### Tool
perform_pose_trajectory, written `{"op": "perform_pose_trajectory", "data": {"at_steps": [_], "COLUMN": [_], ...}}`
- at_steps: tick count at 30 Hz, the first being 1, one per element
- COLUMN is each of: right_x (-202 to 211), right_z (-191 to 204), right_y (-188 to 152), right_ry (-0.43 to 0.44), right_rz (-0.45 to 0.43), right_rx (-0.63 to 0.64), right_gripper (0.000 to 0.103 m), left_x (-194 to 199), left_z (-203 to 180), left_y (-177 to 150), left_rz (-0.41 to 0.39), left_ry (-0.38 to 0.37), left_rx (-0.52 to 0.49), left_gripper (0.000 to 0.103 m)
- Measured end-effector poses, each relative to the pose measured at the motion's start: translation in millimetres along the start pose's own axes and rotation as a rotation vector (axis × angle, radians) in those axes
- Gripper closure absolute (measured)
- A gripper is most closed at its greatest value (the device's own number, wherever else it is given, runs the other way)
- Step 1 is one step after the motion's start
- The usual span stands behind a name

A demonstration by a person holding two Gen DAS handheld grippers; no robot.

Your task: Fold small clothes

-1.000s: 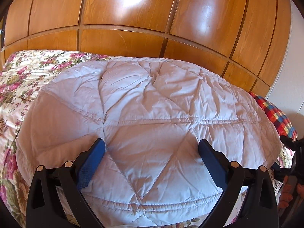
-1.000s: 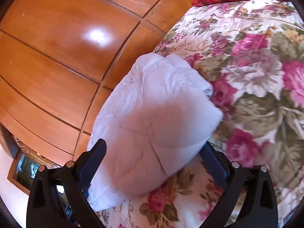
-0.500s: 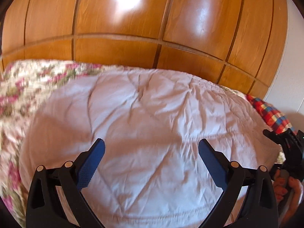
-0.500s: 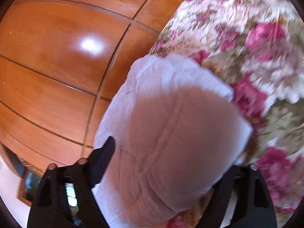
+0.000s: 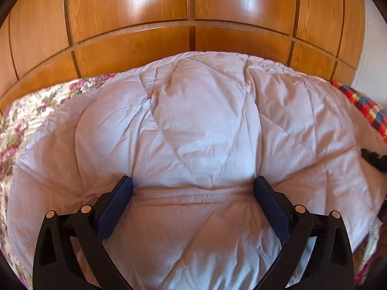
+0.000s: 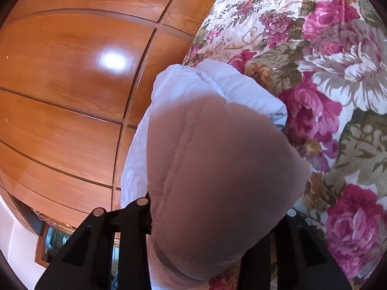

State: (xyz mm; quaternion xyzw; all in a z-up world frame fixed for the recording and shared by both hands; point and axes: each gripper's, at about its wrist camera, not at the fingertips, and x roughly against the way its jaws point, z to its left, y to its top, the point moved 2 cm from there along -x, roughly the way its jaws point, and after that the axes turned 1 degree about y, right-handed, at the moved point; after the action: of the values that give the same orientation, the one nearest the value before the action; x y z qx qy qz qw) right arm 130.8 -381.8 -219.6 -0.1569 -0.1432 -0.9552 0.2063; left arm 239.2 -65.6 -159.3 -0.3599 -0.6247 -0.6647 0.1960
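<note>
A pale grey quilted garment [image 5: 198, 130] lies spread over the floral bedspread [image 5: 29, 111]. My left gripper [image 5: 193, 191] hovers open just above its near part; both blue pads [image 5: 116, 207] rest apart on the fabric with a stitched seam between them. In the right wrist view a thick corner of the same garment [image 6: 217, 169] fills the space between the jaws of my right gripper [image 6: 217, 220]. Those jaws are closing on it, and the bulging fabric hides the pads. A black tip of the right gripper [image 5: 373, 160] shows at the garment's right edge.
Glossy wooden wardrobe doors [image 5: 193, 12] stand right behind the bed. A red checked pillow [image 5: 362, 106] lies at the right end. The floral bedspread [image 6: 326, 72] stretches off to the right of the held corner. A dark window frame [image 6: 48, 241] sits low on the left.
The right jaws have narrowed from wide open around the garment's corner, which now bulges closer to the camera. The left gripper slid along over the garment, still open.
</note>
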Motion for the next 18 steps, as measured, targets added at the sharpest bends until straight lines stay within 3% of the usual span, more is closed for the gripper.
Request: {"op": "perform_pose_trajectory", "data": {"at_steps": [5, 12, 18], "right_x": [6, 18, 27], "right_z": [14, 44, 64], "right_y": [4, 13, 23], "right_ry": [-0.002, 0.022, -0.023], "right_rz": [-0.011, -0.044, -0.082], "right_rx": [0.015, 0.054, 0.106], "right_gripper": [0.075, 0.08, 0.081], "left_x": [36, 99, 94], "left_z": [27, 100, 137], "left_y": [-9, -19, -35], "left_rz": [-0.059, -0.238, -0.186], "left_ry": [-0.016, 0.085, 0.142], "left_rx": [0.061, 0.201, 0.264], "left_gripper": [0.004, 0.004, 0.004]}}
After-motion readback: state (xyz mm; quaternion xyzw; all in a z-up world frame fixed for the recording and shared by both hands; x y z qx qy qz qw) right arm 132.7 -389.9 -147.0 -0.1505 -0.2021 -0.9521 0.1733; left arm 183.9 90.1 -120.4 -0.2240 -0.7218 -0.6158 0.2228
